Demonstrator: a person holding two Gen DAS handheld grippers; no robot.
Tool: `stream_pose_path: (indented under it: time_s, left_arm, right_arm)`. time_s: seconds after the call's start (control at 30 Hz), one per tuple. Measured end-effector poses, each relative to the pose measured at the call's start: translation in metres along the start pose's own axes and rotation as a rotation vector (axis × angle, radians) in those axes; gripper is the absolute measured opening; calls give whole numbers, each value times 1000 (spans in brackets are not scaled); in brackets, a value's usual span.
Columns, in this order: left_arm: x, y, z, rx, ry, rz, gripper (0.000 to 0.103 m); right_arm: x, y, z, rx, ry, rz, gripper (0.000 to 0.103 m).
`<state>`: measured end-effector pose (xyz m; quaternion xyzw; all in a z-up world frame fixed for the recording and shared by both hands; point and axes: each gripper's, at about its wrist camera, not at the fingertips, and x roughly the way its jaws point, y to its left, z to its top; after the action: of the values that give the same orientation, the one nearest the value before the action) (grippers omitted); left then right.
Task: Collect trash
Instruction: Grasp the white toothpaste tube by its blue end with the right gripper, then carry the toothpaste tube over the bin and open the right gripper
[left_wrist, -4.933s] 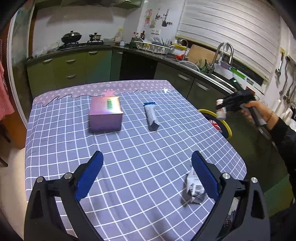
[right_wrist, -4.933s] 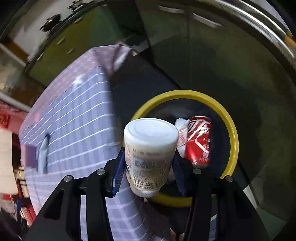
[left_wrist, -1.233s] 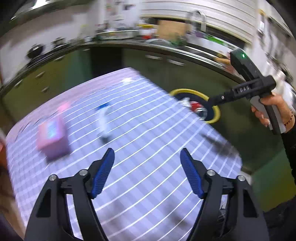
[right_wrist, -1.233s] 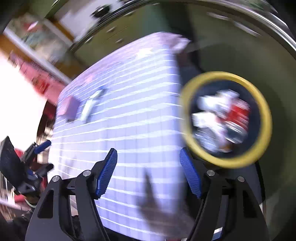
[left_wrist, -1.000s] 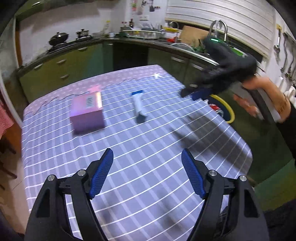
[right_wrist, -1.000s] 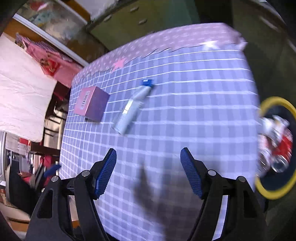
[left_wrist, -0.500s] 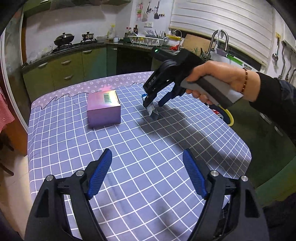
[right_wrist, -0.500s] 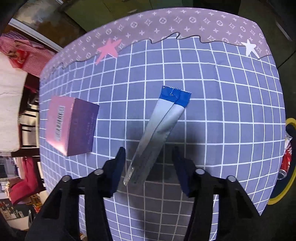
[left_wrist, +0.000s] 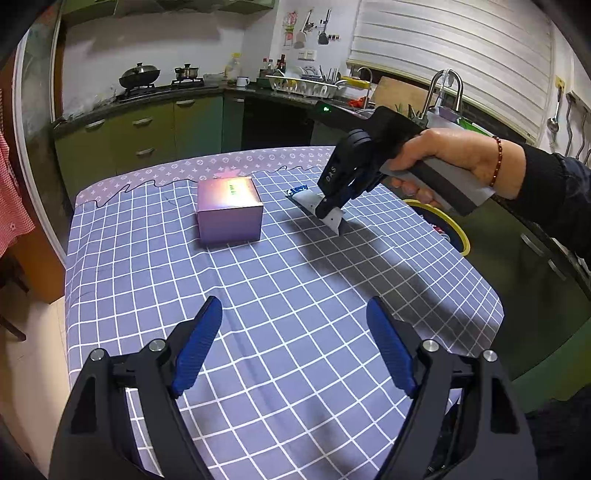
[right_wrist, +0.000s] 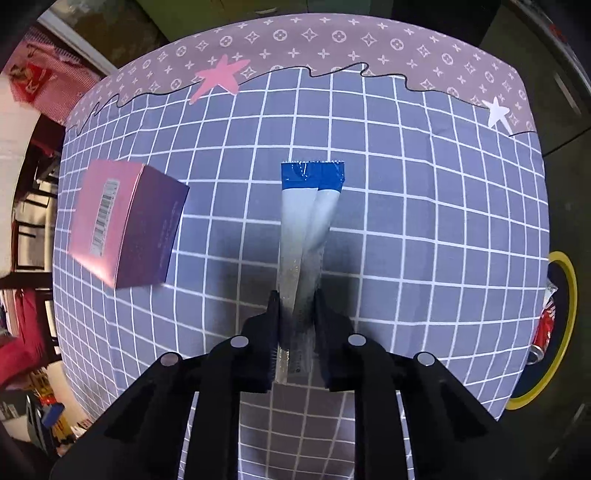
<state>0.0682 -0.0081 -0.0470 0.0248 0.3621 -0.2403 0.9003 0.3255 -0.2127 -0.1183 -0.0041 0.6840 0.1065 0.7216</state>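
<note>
A long silver wrapper with a blue end (right_wrist: 306, 221) lies flat on the checked tablecloth (right_wrist: 424, 229). My right gripper (right_wrist: 295, 299) points straight down over its near end. The jaws are closing, and both pads touch the wrapper's sides. The left wrist view shows the same grip from the side: the right gripper (left_wrist: 328, 212) is held by a hand (left_wrist: 443, 155) and stands on the wrapper (left_wrist: 308, 199). My left gripper (left_wrist: 293, 306) hangs open over the near part of the table with nothing between its fingers.
A pink-purple box (left_wrist: 229, 210) (right_wrist: 125, 225) stands left of the wrapper. A yellow-rimmed bin (left_wrist: 454, 229) (right_wrist: 565, 280) sits on the floor off the table's right side, with a red can (right_wrist: 546, 321) inside. Kitchen counters (left_wrist: 147, 122) line the far walls.
The right gripper swung from over the bin to the table, came down on the wrapper, and its jaws narrowed around it. The left gripper stayed open.
</note>
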Motion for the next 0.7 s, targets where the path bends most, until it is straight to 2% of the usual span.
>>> stream_pose_path:
  time_s: [0.17,0.43,0.57,0.7]
  left_arm:
    - [0,-6,0,13,2,0,76]
    - [4,-22,8,35,12,-2,76]
    - [8,-30,10,48,17,-6,76]
    - [13,-39,13,63,28,-6,76]
  right_arm:
    - [-17,-10,-16,-13,-34,32,17]
    - [-68,-49,-55,-11,-128,123,17]
    - [-100,-106,-79,62,-195,116,17]
    - [-110,-184,-101,189,-226,49,17]
